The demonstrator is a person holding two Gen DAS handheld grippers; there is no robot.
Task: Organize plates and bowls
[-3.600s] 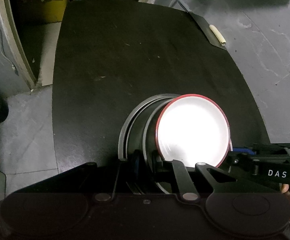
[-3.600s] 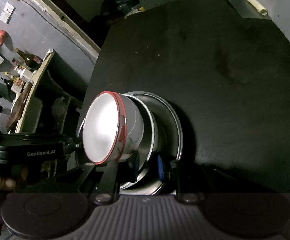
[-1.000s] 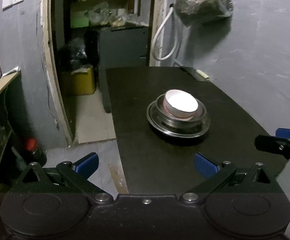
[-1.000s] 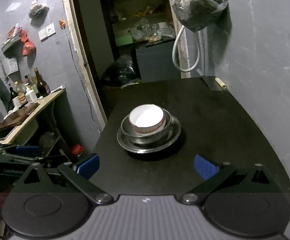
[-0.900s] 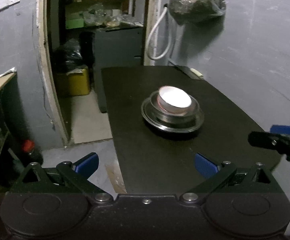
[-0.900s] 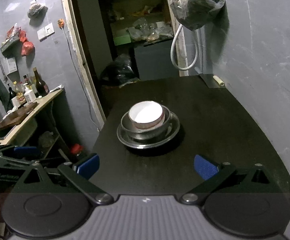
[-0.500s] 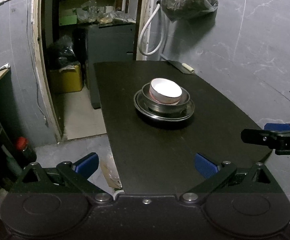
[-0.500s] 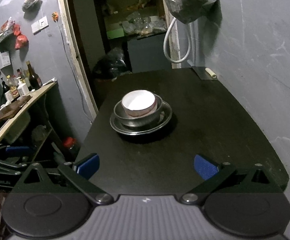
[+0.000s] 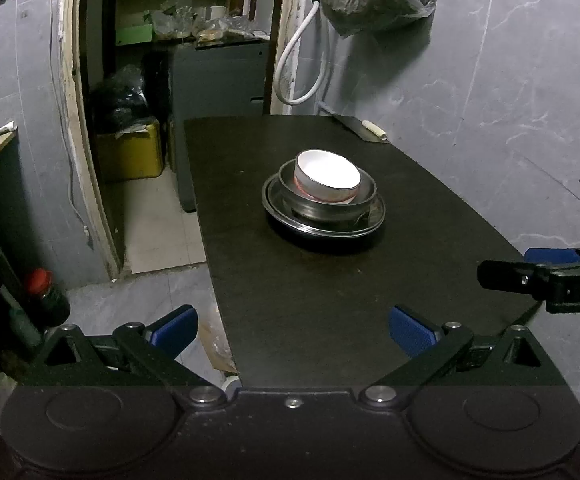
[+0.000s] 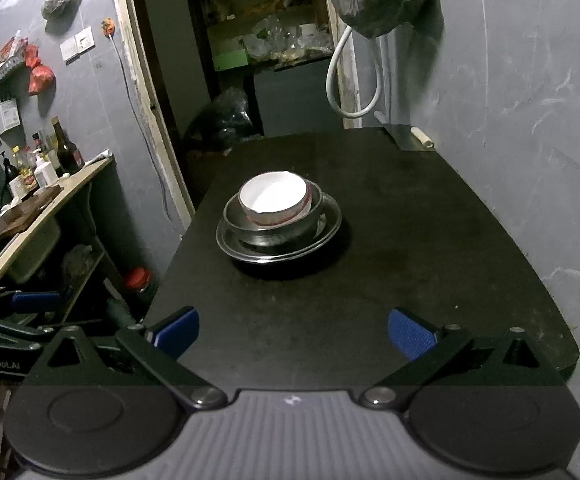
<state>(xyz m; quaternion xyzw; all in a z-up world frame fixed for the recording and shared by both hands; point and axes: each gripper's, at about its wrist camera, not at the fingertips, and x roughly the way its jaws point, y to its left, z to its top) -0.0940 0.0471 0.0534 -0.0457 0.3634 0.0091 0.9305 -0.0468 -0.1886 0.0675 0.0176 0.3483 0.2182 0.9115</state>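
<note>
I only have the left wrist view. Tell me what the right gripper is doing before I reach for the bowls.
Observer: The right gripper is open. Its blue pads stand wide apart with nothing between them.
Operator: Report what stands left of the table.
Observer: A wooden counter that carries several bottles and a cutting board.
Operator: Now place my own gripper from that side.
Observer: The left gripper shows at the left edge of the right wrist view, off the left side of the table, in front of the counter.
</note>
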